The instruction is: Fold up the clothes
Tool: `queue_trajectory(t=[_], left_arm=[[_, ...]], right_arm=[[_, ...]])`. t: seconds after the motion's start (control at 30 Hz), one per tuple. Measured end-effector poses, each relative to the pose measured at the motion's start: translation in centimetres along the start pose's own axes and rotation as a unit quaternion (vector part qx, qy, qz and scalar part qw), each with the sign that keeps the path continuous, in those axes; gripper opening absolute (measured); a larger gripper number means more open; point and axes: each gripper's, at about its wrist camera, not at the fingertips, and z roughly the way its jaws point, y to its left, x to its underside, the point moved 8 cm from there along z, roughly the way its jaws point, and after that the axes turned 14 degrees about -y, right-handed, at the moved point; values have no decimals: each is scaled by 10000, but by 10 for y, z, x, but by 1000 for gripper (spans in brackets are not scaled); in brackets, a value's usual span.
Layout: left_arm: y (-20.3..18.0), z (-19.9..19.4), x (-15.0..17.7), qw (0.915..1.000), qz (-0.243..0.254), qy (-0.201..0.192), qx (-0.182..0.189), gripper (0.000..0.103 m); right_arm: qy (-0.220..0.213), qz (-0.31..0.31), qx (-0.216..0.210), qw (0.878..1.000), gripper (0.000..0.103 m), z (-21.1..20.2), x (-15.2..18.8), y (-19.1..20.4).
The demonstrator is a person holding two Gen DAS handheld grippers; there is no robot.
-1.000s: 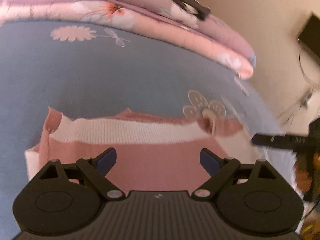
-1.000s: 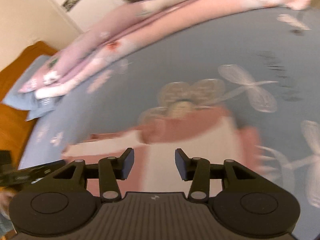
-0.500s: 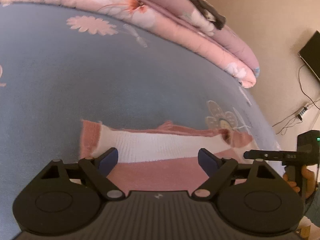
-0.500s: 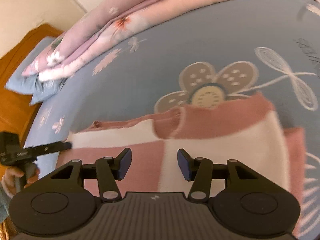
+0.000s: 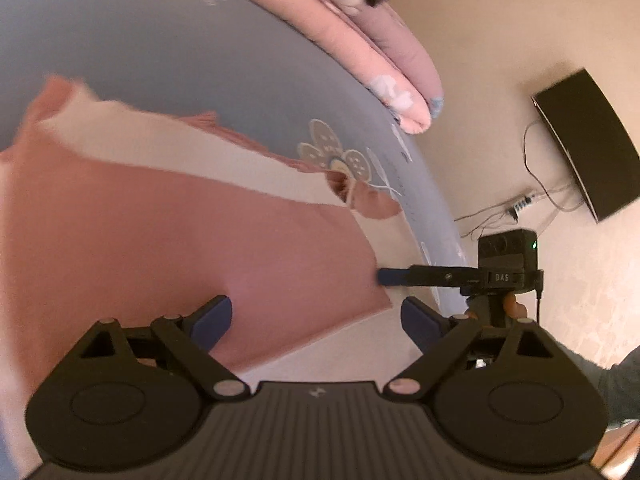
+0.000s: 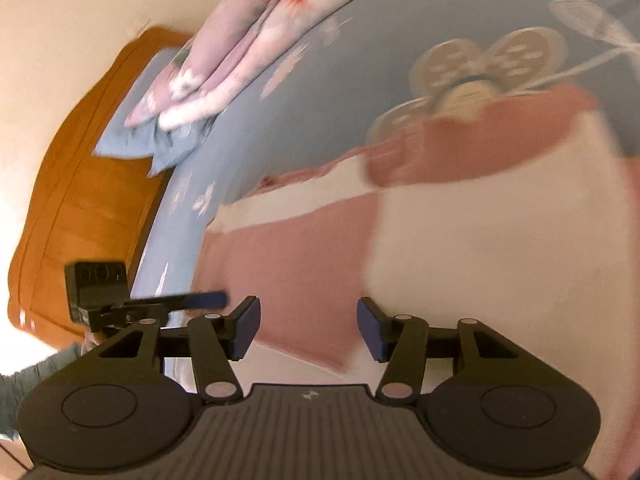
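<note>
A pink and cream knit sweater (image 5: 200, 232) lies flat on the blue flowered bedsheet (image 5: 160, 40). My left gripper (image 5: 316, 320) hovers over its near hem, jaws wide and still opening, with the corner of the pink panel below the gap and no pad pressing. My right gripper (image 6: 308, 328) is over the hem where pink meets cream on the sweater (image 6: 480, 240), jaws opening and gripping nothing. Each gripper shows in the other's view: the right gripper (image 5: 388, 276) at the sweater's right edge, the left gripper (image 6: 216, 299) at its left edge.
A rolled pink floral quilt (image 5: 380, 52) lies along the far side of the bed. A dark screen (image 5: 588, 140) and a power strip with cables (image 5: 520, 204) are on the wall. A wooden headboard (image 6: 80, 180) and blue pillow (image 6: 140, 136) are at the left.
Both grippers have sunk toward the sweater's near hem, which now fills more of each view. The right jaws stand wider apart, and both views have tilted.
</note>
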Motion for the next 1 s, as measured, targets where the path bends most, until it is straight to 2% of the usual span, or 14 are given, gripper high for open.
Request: queue_trajectory(t=[0.13, 0.27, 0.43, 0.47, 0.57, 0.63, 0.73, 0.83, 0.9, 1.0], left_arm=[[26, -30, 3, 9986, -99, -170, -494, 91], [37, -48, 8, 9975, -265, -334, -557, 91], [27, -54, 8, 9950, -70, -220, -968, 91], [17, -52, 9, 9954, -74, -216, -932, 91], [-25, -39, 20, 9987, 92, -88, -487, 92], [-48, -25, 35, 9993, 274, 145, -188, 92], [-70, -2, 61, 9973, 459, 575, 73, 92], [-65, 14, 78, 9947, 483, 886, -220, 92], [-60, 16, 82, 9937, 416, 951, -420, 92], [-53, 16, 83, 9926, 272, 980, -664, 92]], right_arm=[[-354, 213, 583, 9974, 60, -40, -12, -37], [-575, 452, 760, 9944, 59, -63, -13, -57], [-619, 190, 1119, 9916, 61, -75, -12, -47], [-614, 114, 1146, 9915, 63, -76, -11, -38], [-446, -169, 815, 9955, 68, -68, 3, 1], [-156, -313, 377, 9987, 69, -52, 21, 31], [368, -378, -112, 9985, 69, -24, 52, 59], [739, -308, -317, 9963, 69, 3, 76, 64], [906, -314, -199, 9952, 69, 15, 85, 57], [885, -95, -265, 9957, 69, 14, 83, 47]])
